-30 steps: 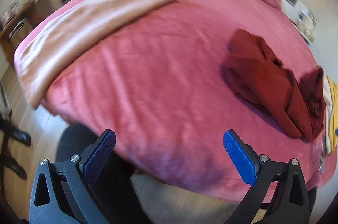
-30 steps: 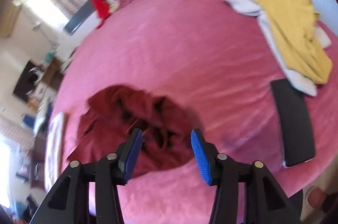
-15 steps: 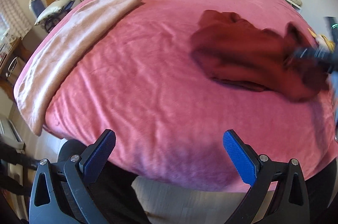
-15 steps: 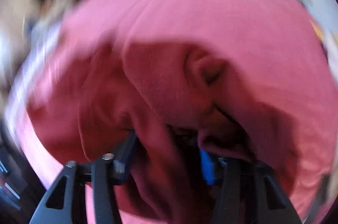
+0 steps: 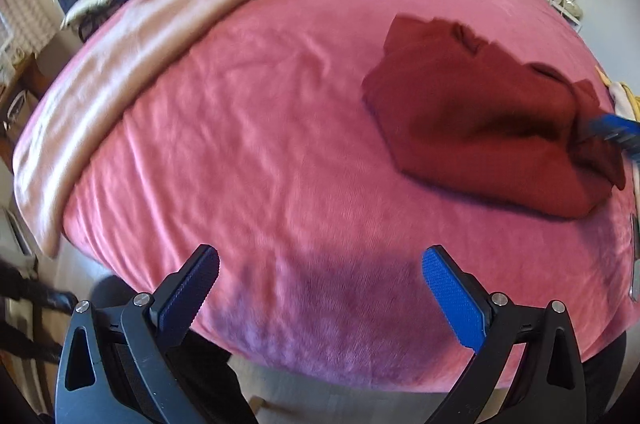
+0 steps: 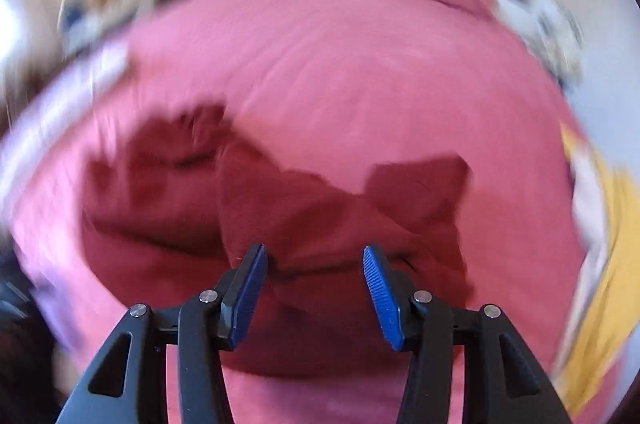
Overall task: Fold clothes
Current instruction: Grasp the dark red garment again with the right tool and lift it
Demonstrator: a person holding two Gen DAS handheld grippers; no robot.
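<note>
Left gripper [image 5: 320,288] has jaws spread wide, nothing btwn them, held over the near edge of the pink bed [image 5: 280,127]. Folded blanket [image 5: 132,35] lies far ahead-left of its jaws; dark red garment [image 5: 480,119] bunched ahead-right, well apart. Right gripper [image 6: 315,284] sits w/ jaws apart, not clamped, over the garment's near edge; cloth lies btwn and ahead of them. Yellow clothes [image 6: 612,256] off to its right. Right view blurred.

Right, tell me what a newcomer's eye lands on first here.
The dark red garment lies crumpled on the right of the pink bed cover. The right tongs stand open right over it. A pale pink blanket runs along the bed's left edge.
</note>
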